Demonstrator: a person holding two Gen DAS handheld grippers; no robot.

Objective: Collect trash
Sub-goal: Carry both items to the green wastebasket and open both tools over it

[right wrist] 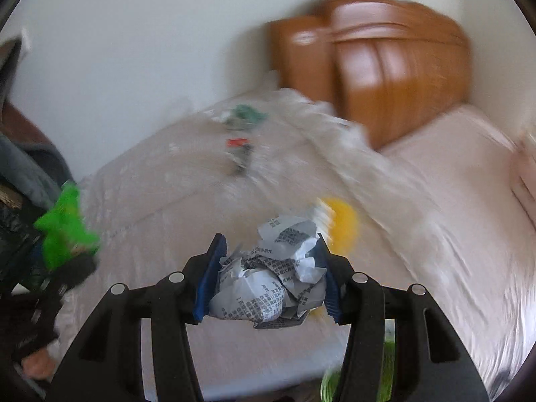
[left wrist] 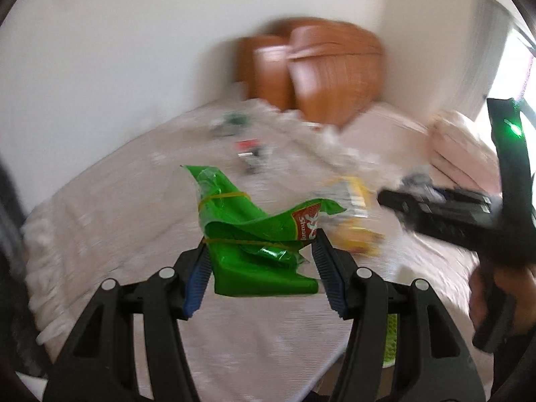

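My left gripper is shut on a crumpled green snack wrapper and holds it above the bed. The same wrapper shows blurred at the left of the right wrist view. My right gripper is shut on a crumpled ball of printed paper; the gripper also shows at the right of the left wrist view. A yellow wrapper lies on the bed just beyond both grippers, and also shows in the right wrist view. A red and dark piece of trash and a green one lie farther back.
The pink bed cover fills the middle. Clear plastic sheeting lies crumpled toward a brown wooden headboard against the white wall. A pink pillow sits at the far right. A green bin rim shows below the bed edge.
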